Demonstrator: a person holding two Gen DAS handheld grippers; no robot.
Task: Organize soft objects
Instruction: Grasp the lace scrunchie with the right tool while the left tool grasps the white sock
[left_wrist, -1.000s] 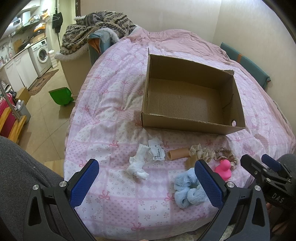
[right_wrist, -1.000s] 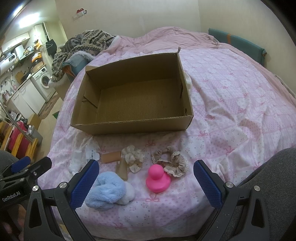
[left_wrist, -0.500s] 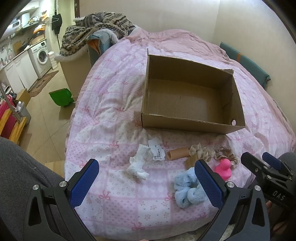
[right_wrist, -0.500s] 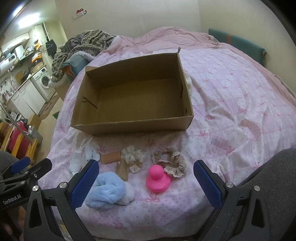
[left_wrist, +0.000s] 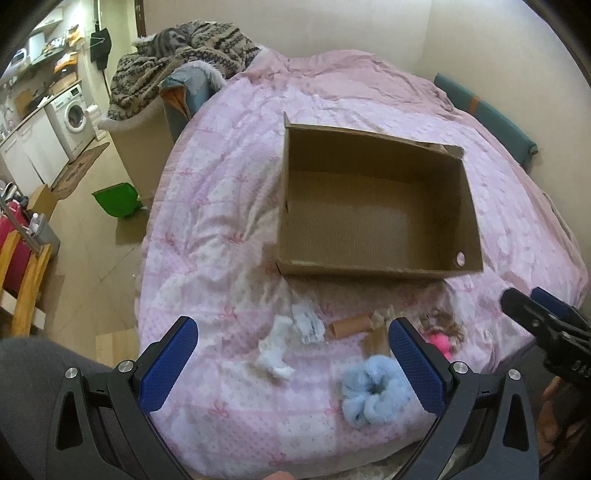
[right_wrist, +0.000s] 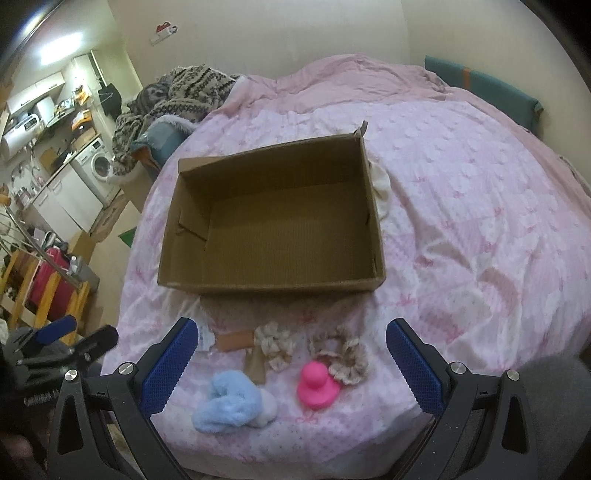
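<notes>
While both the left gripper (left_wrist: 291, 356) and right gripper (right_wrist: 288, 354) hover with jaws spread wide and empty, the blue scrunchie (right_wrist: 231, 402), pink duck (right_wrist: 317, 384) and beige scrunchies (right_wrist: 341, 354) lie on the pink bedspread (right_wrist: 461, 221), near the cardboard box (right_wrist: 273, 284).

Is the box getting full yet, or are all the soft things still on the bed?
Nothing is packed yet: the cardboard box is empty. Nothing is in hand either; the left claw and right claw are both open above the bed. Still left on the pink quilt: the blue fluffy scrunchie, pink rubber duck, two beige scrunchies and the white cloth.
</notes>
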